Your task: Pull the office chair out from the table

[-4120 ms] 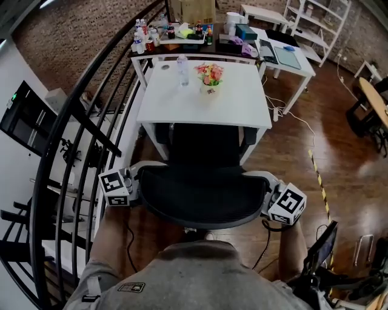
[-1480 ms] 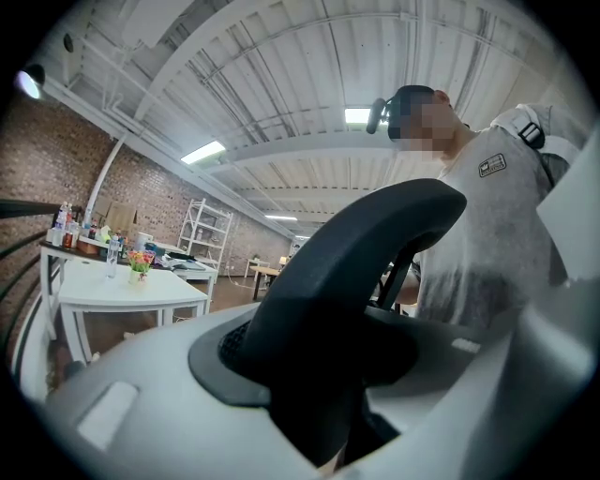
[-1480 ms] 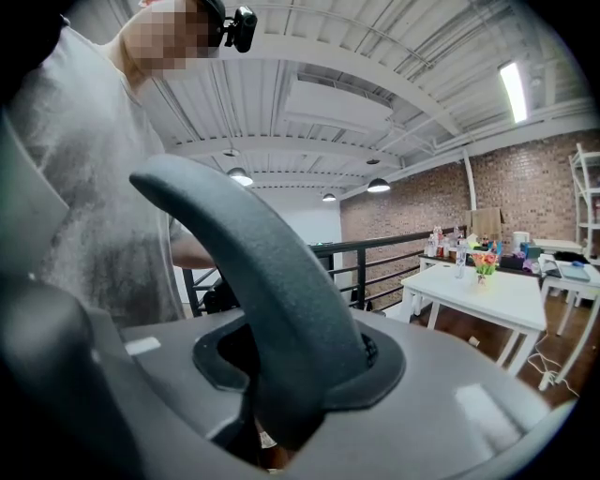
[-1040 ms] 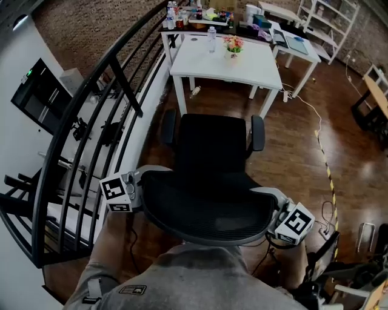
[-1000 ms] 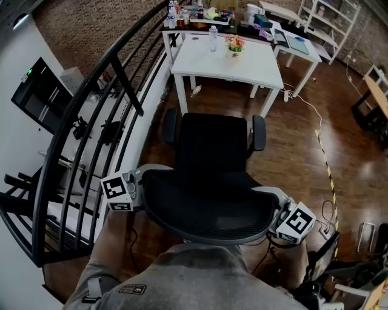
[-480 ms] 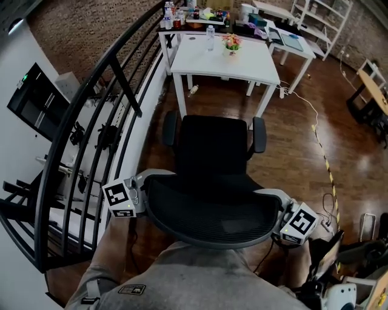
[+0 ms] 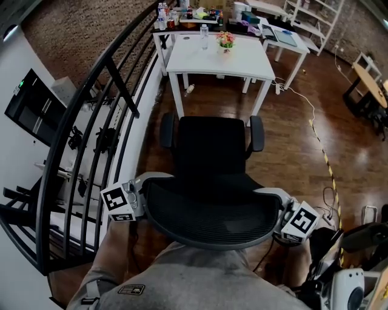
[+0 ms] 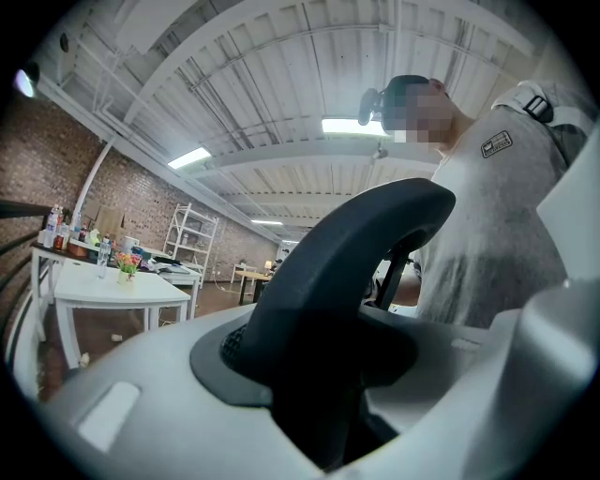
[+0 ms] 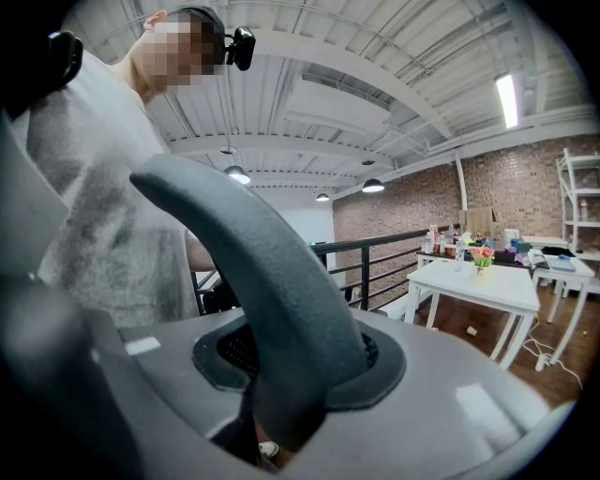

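Left gripper [image 7: 139,195], right gripper [image 7: 280,210] clamped on chair [image 7: 212,151] back | table [image 7: 242,60] well ahead of chair | railing [image 7: 121,79] close left, floor [image 7: 291,133] open right

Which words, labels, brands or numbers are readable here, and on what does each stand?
None can be read.
Shirt patch: too blurred.
Bottles at the back: labels too small.
Left claw and right claw, both gripping the office chair: cube markers are square patterns, no words.
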A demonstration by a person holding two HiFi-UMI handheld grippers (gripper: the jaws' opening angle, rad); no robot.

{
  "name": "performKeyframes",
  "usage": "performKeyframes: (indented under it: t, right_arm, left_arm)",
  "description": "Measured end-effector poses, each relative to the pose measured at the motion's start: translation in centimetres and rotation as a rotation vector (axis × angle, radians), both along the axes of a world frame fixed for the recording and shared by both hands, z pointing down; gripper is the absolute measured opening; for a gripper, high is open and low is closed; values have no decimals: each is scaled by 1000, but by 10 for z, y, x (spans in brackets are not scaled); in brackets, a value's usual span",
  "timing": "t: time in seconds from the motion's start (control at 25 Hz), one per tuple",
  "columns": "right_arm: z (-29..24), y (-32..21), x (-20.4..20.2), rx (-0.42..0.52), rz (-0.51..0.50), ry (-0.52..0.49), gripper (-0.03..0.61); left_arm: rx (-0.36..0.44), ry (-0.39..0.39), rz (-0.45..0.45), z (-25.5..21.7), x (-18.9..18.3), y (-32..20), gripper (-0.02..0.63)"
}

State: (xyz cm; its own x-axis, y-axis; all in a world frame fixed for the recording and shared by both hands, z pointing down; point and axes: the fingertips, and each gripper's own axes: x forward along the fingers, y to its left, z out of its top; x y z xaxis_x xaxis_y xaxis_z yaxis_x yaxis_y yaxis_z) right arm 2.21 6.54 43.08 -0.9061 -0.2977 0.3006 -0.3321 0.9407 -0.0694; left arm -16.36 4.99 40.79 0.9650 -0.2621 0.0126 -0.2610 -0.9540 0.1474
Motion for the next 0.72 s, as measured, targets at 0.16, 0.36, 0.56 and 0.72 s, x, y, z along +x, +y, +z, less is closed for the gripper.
performKeyframes:
  t: [0.16, 0.36, 0.56, 0.72]
  right_arm:
    - [-1, 1, -2, 8, 3, -3, 163]
    - [-1, 0, -3, 18, 10, -1, 169]
    - [-2, -5, -5, 43, 62, -8, 219]
    - [-1, -9, 4, 51, 161, -8, 274]
  left_arm:
    - [3, 0, -2, 0, -2, 1, 196]
    - [9, 5, -10, -2, -4, 0, 202]
    - [24, 40, -39, -6, -7, 0, 248]
    - [36, 60, -100, -8, -20, 0, 281]
